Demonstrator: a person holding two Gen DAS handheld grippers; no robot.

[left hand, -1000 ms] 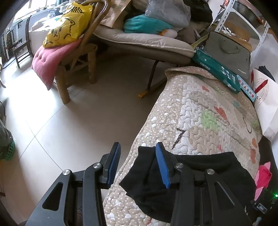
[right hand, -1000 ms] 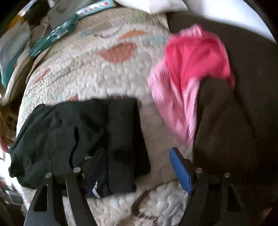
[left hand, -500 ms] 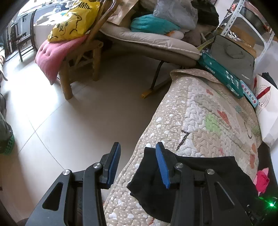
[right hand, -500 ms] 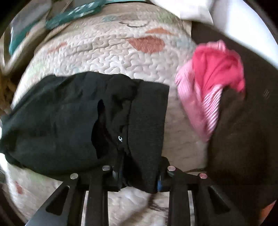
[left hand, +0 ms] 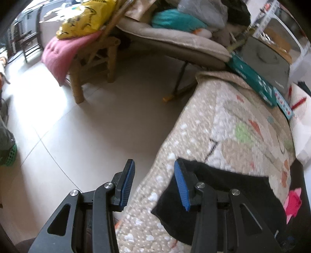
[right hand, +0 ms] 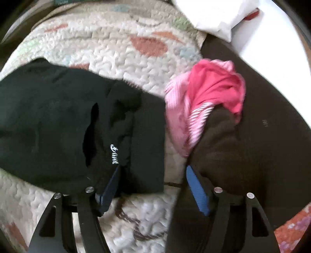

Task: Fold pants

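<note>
The black pants [right hand: 64, 124] lie folded in a bundle on the quilted bed cover [right hand: 120, 56], with a small white logo showing. In the left wrist view the pants [left hand: 233, 186] lie at the bed's near edge. My left gripper [left hand: 154, 184] is open and empty, hovering over the bed's edge just left of the pants. My right gripper [right hand: 153, 184] is open, its left finger touching the pants' near right edge; nothing is held.
A pink and red garment [right hand: 206, 101] and a dark brown one [right hand: 219, 148] lie right of the pants. A white bag [right hand: 217, 17] sits at the back. A wooden chair [left hand: 91, 64] with a pink cushion, a lounger [left hand: 175, 40] and green boxes [left hand: 252, 79] stand beyond the bed.
My right gripper was shut on the pants' edge half a second ago; now it is open and the pants lie free. The left gripper has drawn back slightly, still open.
</note>
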